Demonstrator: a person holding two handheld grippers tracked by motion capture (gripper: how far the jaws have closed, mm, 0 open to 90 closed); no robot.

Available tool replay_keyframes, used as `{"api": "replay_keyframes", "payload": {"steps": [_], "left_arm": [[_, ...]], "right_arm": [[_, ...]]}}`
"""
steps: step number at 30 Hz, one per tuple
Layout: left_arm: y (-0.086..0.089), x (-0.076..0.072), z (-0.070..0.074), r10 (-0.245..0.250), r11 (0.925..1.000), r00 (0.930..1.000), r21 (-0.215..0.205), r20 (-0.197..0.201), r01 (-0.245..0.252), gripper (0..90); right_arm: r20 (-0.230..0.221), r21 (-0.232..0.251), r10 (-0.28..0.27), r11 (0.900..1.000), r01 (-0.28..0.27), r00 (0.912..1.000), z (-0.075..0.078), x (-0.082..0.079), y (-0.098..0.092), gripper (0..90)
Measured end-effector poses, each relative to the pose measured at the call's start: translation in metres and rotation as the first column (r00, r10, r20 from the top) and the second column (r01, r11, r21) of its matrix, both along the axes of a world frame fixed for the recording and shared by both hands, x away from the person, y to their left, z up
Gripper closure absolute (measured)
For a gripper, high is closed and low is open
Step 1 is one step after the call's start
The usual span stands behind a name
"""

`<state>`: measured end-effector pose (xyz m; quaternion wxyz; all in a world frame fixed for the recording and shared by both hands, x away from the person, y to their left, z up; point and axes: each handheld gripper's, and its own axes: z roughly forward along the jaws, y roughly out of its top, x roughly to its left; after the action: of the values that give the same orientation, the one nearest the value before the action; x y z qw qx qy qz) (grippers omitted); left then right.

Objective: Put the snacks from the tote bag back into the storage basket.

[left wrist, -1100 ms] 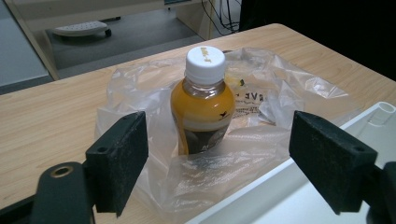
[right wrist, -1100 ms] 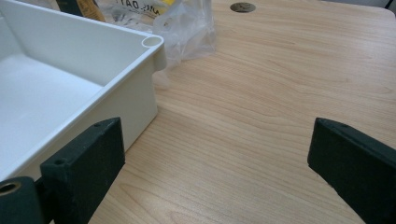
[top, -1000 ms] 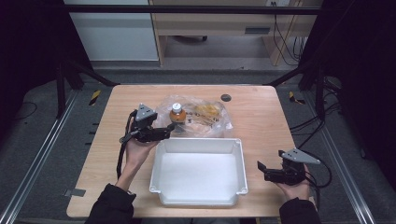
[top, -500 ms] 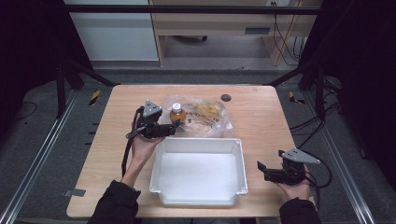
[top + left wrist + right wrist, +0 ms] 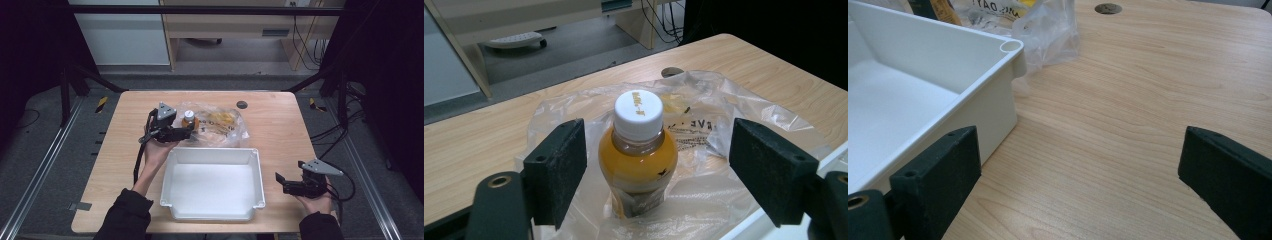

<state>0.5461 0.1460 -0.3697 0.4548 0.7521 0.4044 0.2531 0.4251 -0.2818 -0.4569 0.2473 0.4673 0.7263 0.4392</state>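
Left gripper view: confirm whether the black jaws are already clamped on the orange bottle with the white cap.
No. The left gripper stands open, with clear gaps between both pads and the orange bottle with the white cap.

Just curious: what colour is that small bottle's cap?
White cap, clearest in the left gripper view.

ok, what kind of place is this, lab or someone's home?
Most likely a lab data-collection rig, not a home: a bare wooden table ringed by dark frame struts, loose cables behind it, and a person holding a camera-bearing left tool over a bottle.
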Motion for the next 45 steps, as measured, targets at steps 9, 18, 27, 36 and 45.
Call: {"api": "replay_keyframes", "payload": {"steps": [9,18,27,36,45], "left_arm": [[-0.007,0.010,0.002,0.003,0.9999,1.0000,0.015,0.006,-0.003,24.2],[-0.012,0.021,-0.005,0.015,0.9996,0.9999,0.026,-0.004,-0.015,27.9],[-0.012,0.030,-0.012,0.035,0.9987,0.9994,0.037,0.005,-0.035,36.5],[-0.016,0.035,-0.017,0.032,0.9985,0.9995,0.045,0.006,-0.032,44.5],[-0.017,0.038,-0.020,0.035,0.9988,0.9994,0.033,0.003,-0.035,52.4]], "right_arm": [[0.001,0.003,0.000,1.000,0.000,1.0000,0.000,0.000,0.000,3.9],[0.001,0.006,0.003,1.000,-0.003,1.0000,0.000,0.000,0.000,4.3],[-0.001,0.005,0.006,1.000,-0.006,1.0000,0.000,0.000,0.000,4.5],[-0.001,0.007,0.006,1.000,-0.006,1.0000,0.000,0.000,0.000,4.7],[-0.001,0.007,0.006,1.000,-0.006,1.0000,0.000,0.000,0.000,4.6]]}}
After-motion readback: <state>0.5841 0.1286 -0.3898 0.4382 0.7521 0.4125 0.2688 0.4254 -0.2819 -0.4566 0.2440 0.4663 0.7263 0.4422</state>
